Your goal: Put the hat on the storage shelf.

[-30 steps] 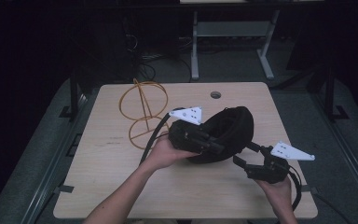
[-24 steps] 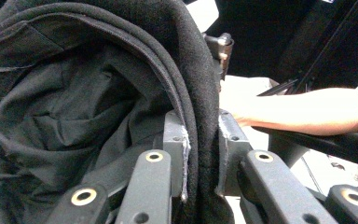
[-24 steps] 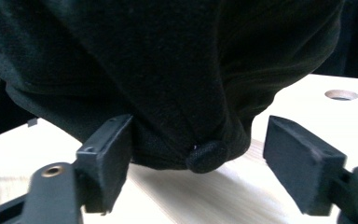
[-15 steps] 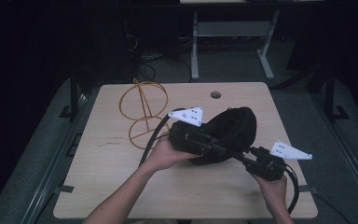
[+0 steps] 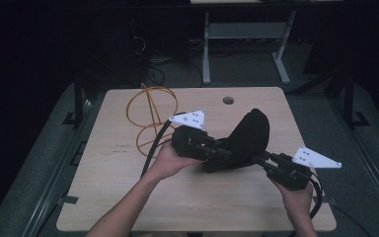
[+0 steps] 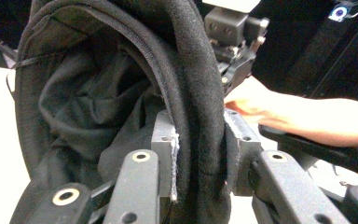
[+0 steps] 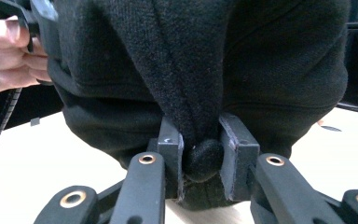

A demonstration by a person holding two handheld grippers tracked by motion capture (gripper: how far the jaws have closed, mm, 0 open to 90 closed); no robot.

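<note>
A black knit hat [image 5: 249, 136] hangs above the wooden table [image 5: 128, 197], held up between both grippers. My left gripper [image 5: 222, 150] grips it from the left. In the left gripper view its pads [image 6: 164, 154] press on the hat's thick hem [image 6: 200, 107]; its jaws [image 6: 198, 144] have just been opening a little, with the fabric still pinched between them. My right gripper [image 5: 259, 159] holds the lower right edge. In the right gripper view its jaws [image 7: 200, 140] have just been closing and now squeeze a fold of the hat [image 7: 261, 56].
An orange cable coil [image 5: 150, 116] lies on the table's far left part, beside the left gripper's black cable [image 5: 153, 148]. A round hole [image 5: 228, 100] is near the far edge. The legs of another desk [image 5: 206, 49] stand behind on the dark floor.
The right gripper has moved in toward the hat and closed on its lower edge. The hat now stands taller, stretched between the two grippers.
</note>
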